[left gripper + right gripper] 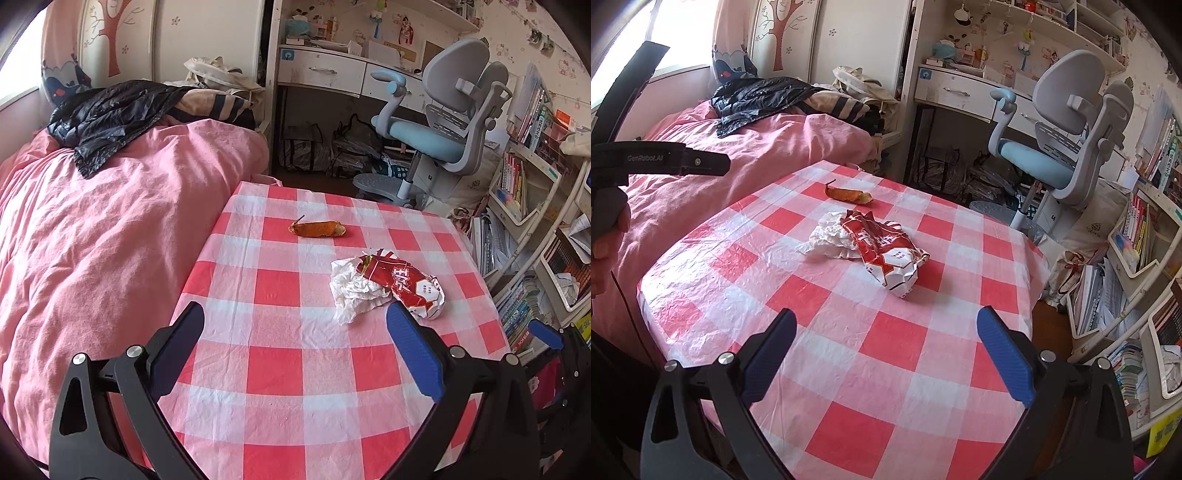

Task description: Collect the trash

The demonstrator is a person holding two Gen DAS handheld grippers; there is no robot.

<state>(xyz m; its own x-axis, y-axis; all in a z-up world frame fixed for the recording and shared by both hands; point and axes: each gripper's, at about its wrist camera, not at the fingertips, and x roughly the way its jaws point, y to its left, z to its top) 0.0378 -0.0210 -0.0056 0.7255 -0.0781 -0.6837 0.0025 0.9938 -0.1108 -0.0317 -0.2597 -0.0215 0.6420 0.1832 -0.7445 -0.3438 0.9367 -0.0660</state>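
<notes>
A crumpled red and white snack wrapper (406,286) lies on the red-checked tablecloth (280,369), touching a crumpled white tissue (351,291) on its left. A brown banana peel (317,229) lies farther back. My left gripper (295,325) is open and empty, low over the table, just short of the tissue. In the right wrist view the wrapper (886,247), the tissue (831,240) and the peel (847,195) lie ahead of my right gripper (886,332), which is open and empty over the cloth (849,369).
A bed with a pink duvet (92,240) and a black jacket (110,114) runs along the table's left side. A grey and blue desk chair (443,129) and a desk stand behind the table. Shelves of books (535,221) crowd the right side.
</notes>
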